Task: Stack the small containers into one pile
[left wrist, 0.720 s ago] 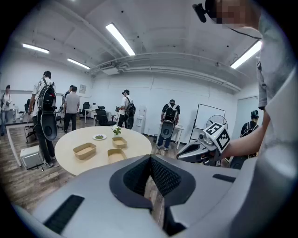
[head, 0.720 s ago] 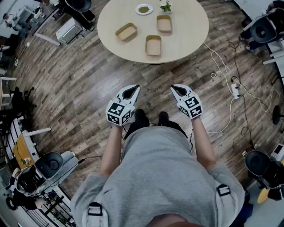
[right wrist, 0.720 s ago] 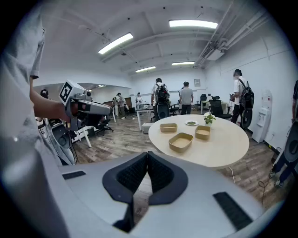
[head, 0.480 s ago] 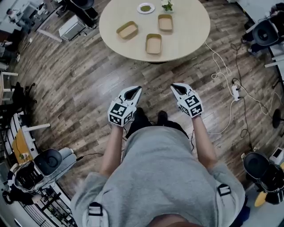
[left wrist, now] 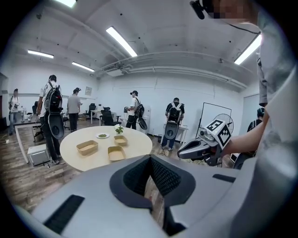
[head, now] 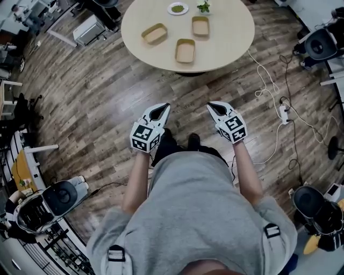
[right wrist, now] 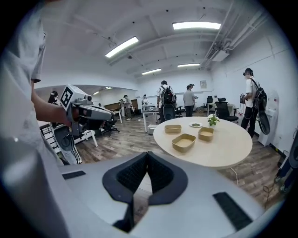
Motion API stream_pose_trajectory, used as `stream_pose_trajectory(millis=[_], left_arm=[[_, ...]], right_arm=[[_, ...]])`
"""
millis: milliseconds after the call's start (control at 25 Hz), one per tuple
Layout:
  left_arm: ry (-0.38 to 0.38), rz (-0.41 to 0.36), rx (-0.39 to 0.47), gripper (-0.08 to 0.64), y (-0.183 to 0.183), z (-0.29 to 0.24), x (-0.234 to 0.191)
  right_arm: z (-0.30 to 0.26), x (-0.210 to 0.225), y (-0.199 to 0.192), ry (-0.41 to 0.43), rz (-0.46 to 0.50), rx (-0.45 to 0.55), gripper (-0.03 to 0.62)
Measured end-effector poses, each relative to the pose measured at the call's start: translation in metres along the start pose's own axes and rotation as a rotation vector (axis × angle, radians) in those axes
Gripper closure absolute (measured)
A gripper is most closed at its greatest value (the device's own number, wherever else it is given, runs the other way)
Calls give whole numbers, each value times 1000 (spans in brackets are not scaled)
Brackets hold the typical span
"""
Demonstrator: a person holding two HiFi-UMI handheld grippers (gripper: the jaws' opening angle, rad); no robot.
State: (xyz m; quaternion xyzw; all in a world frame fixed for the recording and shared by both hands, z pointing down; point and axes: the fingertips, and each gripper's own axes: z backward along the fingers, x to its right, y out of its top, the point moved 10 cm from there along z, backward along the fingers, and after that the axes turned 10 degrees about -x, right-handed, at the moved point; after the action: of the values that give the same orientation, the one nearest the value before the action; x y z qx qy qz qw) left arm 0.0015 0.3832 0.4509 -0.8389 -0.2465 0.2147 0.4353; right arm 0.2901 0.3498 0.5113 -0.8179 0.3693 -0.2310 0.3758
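The left hand-held gripper [head: 161,109] and the right hand-held gripper [head: 214,109] both have their jaws fully closed and hold nothing. Both are above the floor [head: 97,107], well apart from the table [head: 226,53]. Three containers stand unstacked on the table:
- Container one [head: 185,50] is near the near edge.
- Container two [head: 154,34] is toward the left edge.
- Container three [head: 200,26] is toward the far edge.

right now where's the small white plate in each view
Head view: small white plate at the top edge, on the round table's far side.
Left gripper view: plate left of centre, mid-height.
Right gripper view: plate right of centre, mid-height.
Shared landmark: the small plant beside it.
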Motion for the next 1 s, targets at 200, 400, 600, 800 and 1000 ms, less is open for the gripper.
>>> stream_pose_trajectory(millis=[200,400,600,800,1000], left_arm=[[3,1,-3,543,-7,3,9],[24,12,-2,543,-7,4,16],[57,44,21,541,-9,8,12],[87,48,40,535,-5,7,5],[99,21,29,445,-5,9,7]], right_arm=[[3,-3,-6,-10,6,-2,586],[11,3,-11,-12,-10,8,586],[10,1,-9,-6,-1,19,574],[7,4,-4,0,16,19,529],[8,2,-3,6,21,25,487]])
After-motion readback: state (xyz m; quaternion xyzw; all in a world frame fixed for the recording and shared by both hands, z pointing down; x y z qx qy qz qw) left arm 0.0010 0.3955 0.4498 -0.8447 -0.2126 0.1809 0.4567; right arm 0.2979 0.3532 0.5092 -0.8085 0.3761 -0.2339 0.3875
